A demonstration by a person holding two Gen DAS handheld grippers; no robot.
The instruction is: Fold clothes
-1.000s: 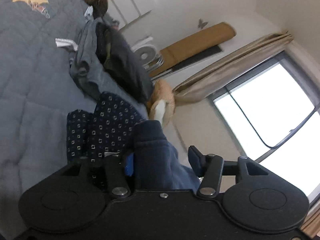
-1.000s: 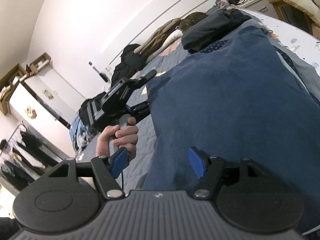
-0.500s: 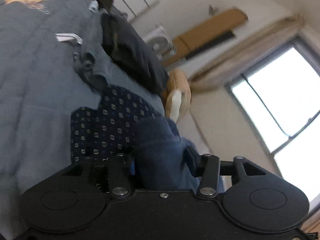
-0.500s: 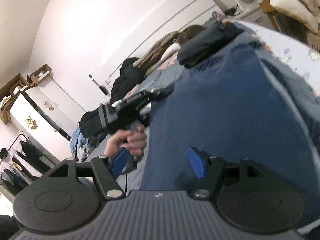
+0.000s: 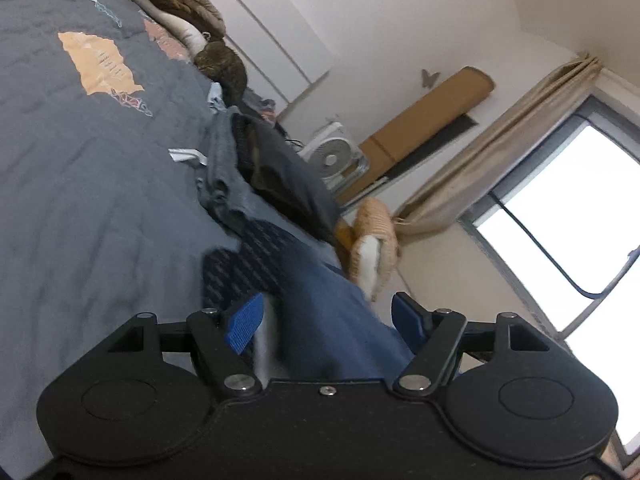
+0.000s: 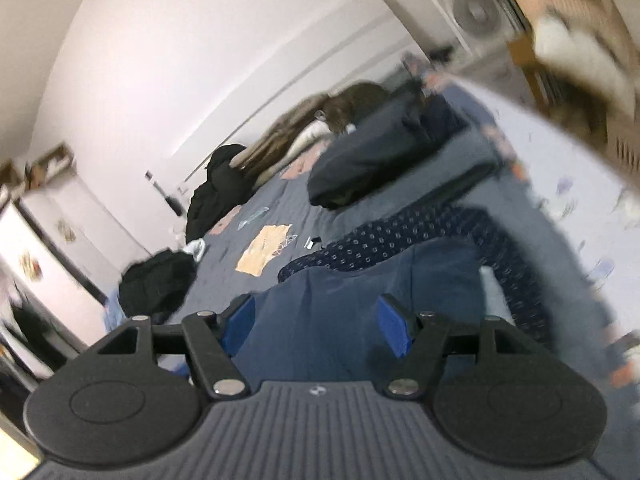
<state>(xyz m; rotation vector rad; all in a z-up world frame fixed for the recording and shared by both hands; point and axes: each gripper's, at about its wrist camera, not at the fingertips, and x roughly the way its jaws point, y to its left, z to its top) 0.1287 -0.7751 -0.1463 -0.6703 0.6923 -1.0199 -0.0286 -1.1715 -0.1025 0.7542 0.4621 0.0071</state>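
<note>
left fingers [image 5: 243,322] opening astride blue garment [image 5: 332,320]

a plain blue garment [image 5: 328,320] lies spread on the grey bed [image 5: 80,200], its soft cloth gently wrinkled and one edge bunched into a rounded ridge. under its far edge lies a dark navy garment with a small square print [image 6: 400,236], flat on the bed and partly covered by the blue one. further back sits a loose heap of dark grey and black clothes [image 5: 280,168], unfolded, near the bed's far side.
</note>
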